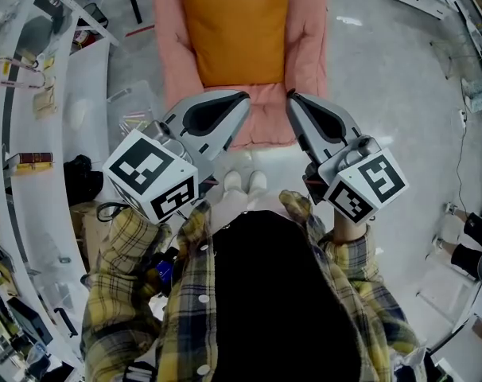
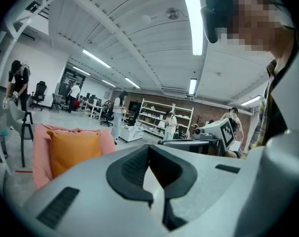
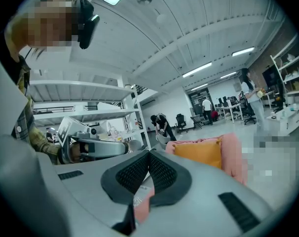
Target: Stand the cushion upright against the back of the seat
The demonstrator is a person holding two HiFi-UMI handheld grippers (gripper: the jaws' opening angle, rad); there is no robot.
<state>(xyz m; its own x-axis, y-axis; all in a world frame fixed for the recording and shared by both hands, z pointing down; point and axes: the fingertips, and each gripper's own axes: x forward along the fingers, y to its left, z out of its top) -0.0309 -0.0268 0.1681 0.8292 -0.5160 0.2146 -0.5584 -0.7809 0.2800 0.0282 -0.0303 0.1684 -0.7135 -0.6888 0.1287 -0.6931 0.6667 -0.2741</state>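
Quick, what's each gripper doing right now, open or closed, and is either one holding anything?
Left gripper: closed, holding nothing.
Right gripper: closed, holding nothing.

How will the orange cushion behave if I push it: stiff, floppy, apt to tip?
Probably soft and light: the orange cushion looks plump with rounded corners, so it should dent rather than resist. It appears to lean against the back of the pink seat, so a sideways push might topple it.
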